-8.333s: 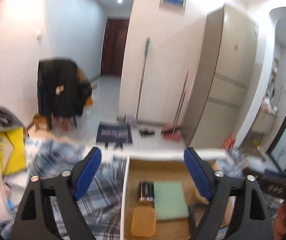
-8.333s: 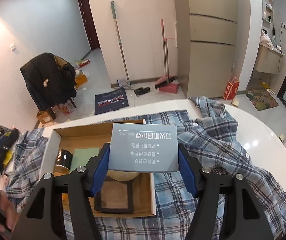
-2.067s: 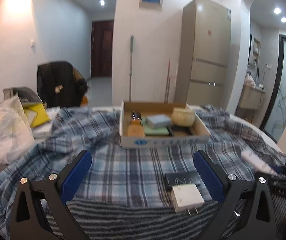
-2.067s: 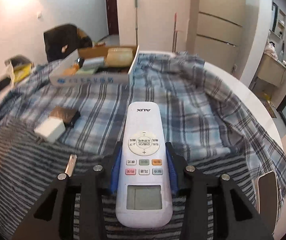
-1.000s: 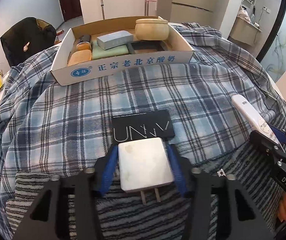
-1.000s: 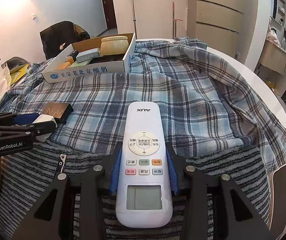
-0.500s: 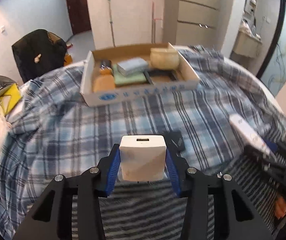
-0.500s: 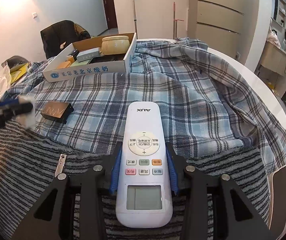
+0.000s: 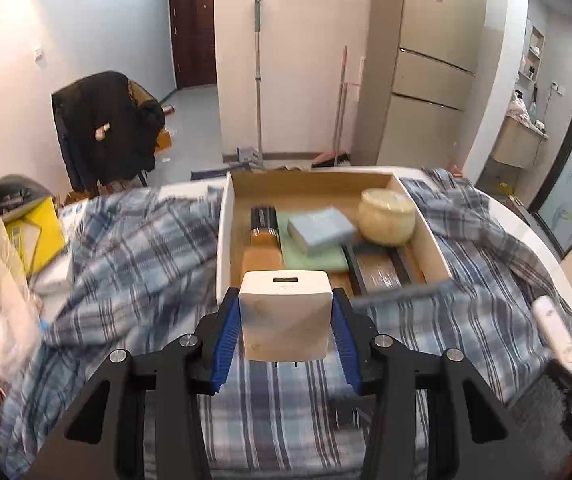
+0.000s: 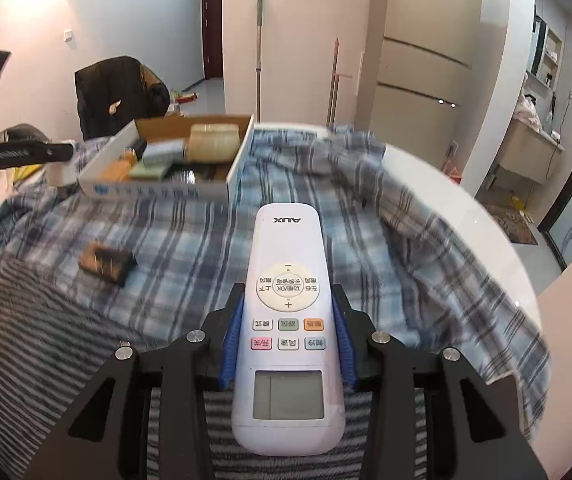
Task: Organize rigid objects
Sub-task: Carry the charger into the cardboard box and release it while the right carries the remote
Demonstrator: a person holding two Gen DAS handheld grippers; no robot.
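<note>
Left wrist view: left gripper (image 9: 284,330) clamps a white charger (image 9: 284,314) between its blue pads; just ahead sits the cardboard box (image 9: 223,236). Right wrist view: right gripper (image 10: 288,338) grips a white remote (image 10: 288,320); black case (image 10: 106,262) lies ahead-left on the plaid cloth (image 10: 366,208).

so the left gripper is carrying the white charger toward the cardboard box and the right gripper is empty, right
Not quite. The right gripper is not empty: its blue pads are clamped on the sides of a white AUX remote, as the right wrist view shows. The rest holds: the left gripper grips the white charger, with the cardboard box just ahead of it in the left wrist view.
</note>
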